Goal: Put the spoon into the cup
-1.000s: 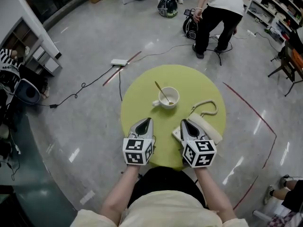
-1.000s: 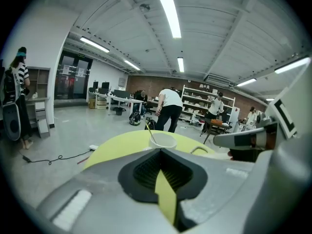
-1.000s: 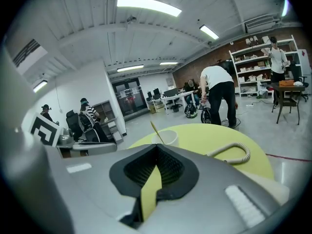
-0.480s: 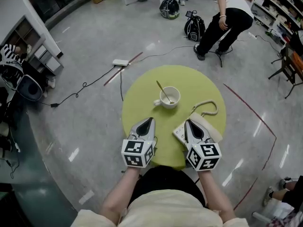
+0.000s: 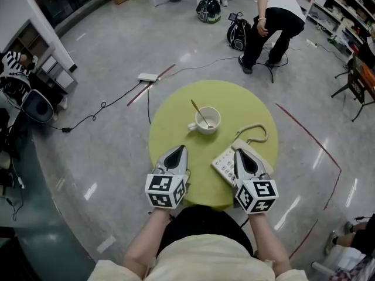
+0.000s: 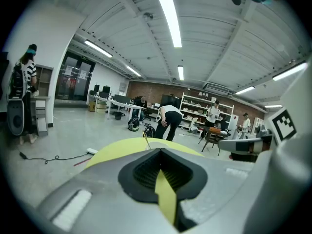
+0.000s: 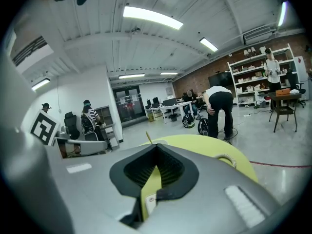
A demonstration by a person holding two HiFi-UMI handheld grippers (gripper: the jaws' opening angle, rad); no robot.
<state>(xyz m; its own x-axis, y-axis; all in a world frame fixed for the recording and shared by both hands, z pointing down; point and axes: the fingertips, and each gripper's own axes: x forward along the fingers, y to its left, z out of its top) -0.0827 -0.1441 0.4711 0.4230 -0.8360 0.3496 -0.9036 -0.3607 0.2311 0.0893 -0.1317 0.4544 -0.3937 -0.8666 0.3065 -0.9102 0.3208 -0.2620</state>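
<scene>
A white cup [image 5: 206, 120] stands near the middle of the round yellow-green table [image 5: 176, 113]. A gold spoon [image 5: 198, 110] rests in it, bowl inside, handle leaning out to the far left. In the gripper views only the handle tip shows above the jaws: spoon [image 6: 145, 141], spoon [image 7: 148, 137]. My left gripper [image 5: 180, 150] sits shut and empty at the near left of the table, well short of the cup. My right gripper [image 5: 239, 153] is at the near right, jaws together with nothing in them, over a white telephone [image 5: 224, 162]. Up close, both the left gripper [image 6: 161, 152] and the right gripper [image 7: 157, 147] show closed jaws.
The telephone's coiled cord [image 5: 254, 134] curls toward the table's right edge. On the floor beyond lie a power strip [image 5: 147, 77] with cables and a red tape line [image 5: 316, 139]. A person [image 5: 272, 19] bends over by bags [image 5: 235, 31] far behind the table.
My right gripper has drawn back toward me and to the right, uncovering the telephone's keypad. The left gripper has barely moved. The person in the background has bent over.
</scene>
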